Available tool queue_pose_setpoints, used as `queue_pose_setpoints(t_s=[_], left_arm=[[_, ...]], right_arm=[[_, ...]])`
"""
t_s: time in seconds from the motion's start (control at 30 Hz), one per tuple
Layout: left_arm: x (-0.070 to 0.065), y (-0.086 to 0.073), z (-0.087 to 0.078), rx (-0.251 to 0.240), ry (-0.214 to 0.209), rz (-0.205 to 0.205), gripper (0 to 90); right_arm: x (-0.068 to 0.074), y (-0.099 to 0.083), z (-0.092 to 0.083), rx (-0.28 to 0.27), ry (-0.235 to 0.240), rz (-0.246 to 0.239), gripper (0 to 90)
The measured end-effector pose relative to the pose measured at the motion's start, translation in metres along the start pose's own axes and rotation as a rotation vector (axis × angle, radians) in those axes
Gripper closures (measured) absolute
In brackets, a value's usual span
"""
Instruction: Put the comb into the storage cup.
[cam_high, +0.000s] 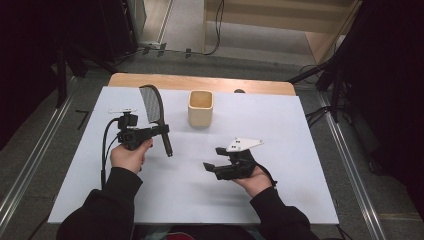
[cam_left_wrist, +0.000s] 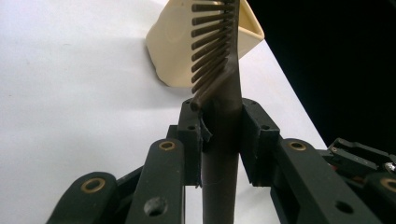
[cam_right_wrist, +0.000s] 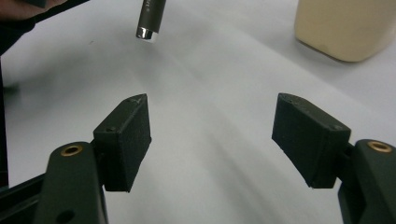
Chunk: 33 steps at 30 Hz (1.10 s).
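Observation:
A dark comb (cam_high: 152, 106) with a long round handle is held upright and tilted above the white table (cam_high: 280, 130). My left gripper (cam_high: 162, 130) is shut on its handle just below the teeth. In the left gripper view both pads press the comb (cam_left_wrist: 224, 70) handle, and the cream cup (cam_left_wrist: 173, 42) stands behind it. The cream square cup (cam_high: 200, 108) stands empty at the middle back of the table. My right gripper (cam_high: 213, 158) hovers low at the centre right, open, with nothing between its jaws. In the right gripper view, my right gripper (cam_right_wrist: 212, 135) faces the comb's handle end (cam_right_wrist: 150, 18) and the cup (cam_right_wrist: 345, 28).
A wooden table edge (cam_high: 200, 82) shows behind the white sheet, with a small dark object (cam_high: 239, 91) on it. Bare white surface lies between the two grippers and in front of the cup. Floor rails and cables run beside the table.

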<state>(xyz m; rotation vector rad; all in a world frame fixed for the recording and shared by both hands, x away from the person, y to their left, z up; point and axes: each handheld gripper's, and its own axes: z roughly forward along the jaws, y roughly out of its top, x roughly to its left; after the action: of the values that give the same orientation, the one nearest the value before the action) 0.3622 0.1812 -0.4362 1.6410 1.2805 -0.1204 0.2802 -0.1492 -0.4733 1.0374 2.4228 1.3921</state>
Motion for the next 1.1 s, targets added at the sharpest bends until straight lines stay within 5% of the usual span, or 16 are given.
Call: queue_pose_setpoints(t_s=[1.1], left_arm=[[-0.001,0.003,-0.002,0.01,-0.006,0.021,72.7]], right_arm=[[-0.02,-0.041,-0.045,0.016,-0.041,0.041,26.2]])
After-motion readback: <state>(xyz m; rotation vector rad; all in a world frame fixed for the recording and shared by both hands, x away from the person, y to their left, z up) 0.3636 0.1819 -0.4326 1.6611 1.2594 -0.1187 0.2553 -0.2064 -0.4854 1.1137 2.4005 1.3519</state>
